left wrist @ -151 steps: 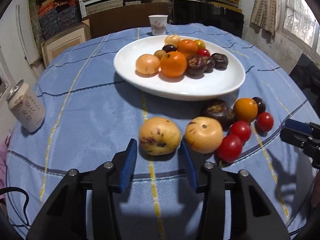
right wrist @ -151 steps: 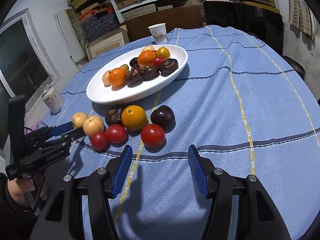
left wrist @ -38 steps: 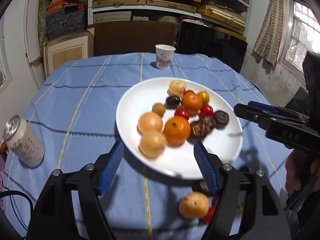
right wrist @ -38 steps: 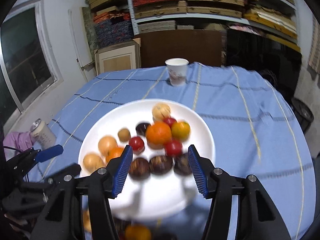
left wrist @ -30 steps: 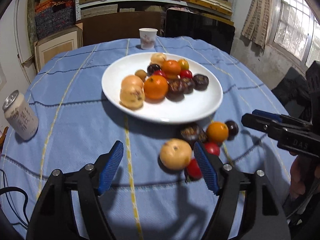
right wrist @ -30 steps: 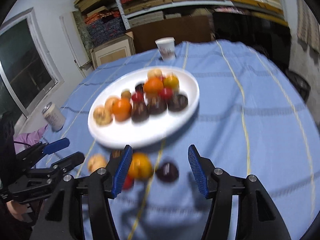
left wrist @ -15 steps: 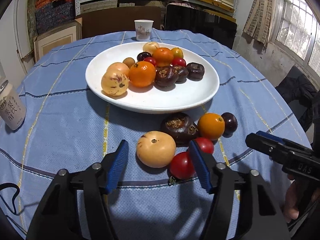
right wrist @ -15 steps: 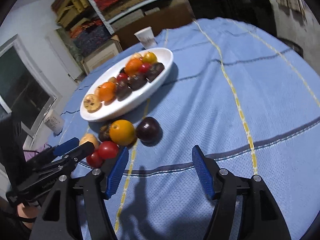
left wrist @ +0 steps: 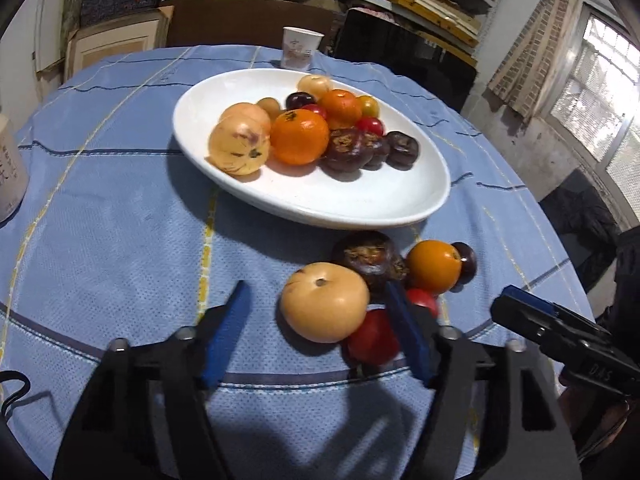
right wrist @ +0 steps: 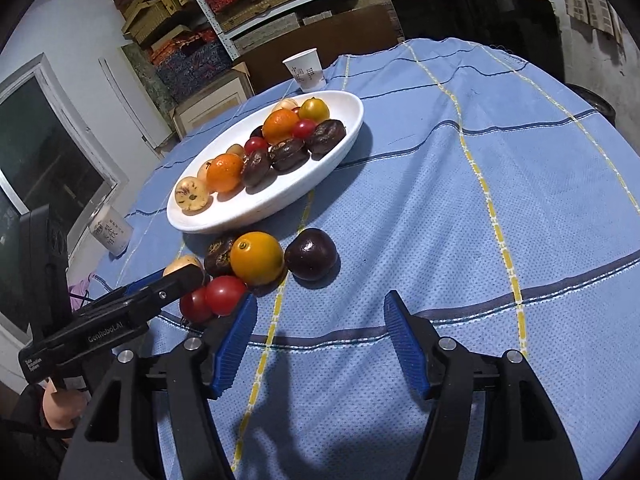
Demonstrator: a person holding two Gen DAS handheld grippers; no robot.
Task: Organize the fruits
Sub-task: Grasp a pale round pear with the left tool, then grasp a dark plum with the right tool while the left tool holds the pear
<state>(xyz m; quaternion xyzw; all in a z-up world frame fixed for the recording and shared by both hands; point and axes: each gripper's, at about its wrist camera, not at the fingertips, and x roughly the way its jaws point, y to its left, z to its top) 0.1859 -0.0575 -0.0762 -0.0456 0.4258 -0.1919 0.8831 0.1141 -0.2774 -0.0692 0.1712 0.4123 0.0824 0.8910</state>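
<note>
A white plate (left wrist: 360,212) (right wrist: 224,224) holds several fruits. Beside its near rim lie loose fruits: a tan fruit (left wrist: 324,302), a wrinkled dark fruit (left wrist: 370,258), an orange (left wrist: 434,266) (right wrist: 256,258), a dark plum (right wrist: 311,254) and two red tomatoes (left wrist: 372,338) (right wrist: 224,294). My left gripper (left wrist: 316,320) straddles the tan fruit. Its jaws are opening and the pads stand clear of the fruit. My right gripper (right wrist: 318,312) is open and empty, just short of the plum. Each gripper shows in the other's view: the right gripper (left wrist: 520,312), the left gripper (right wrist: 172,280).
A paper cup (left wrist: 300,48) (right wrist: 306,68) stands behind the plate. A drink can (right wrist: 110,230) sits near the table's left edge. The blue cloth to the right of the plate is bare. Shelves and boxes stand beyond the table.
Both grippers have dropped closer to the loose fruits. The left jaws have narrowed and now flank the tan fruit. The right jaws stand a little wider.
</note>
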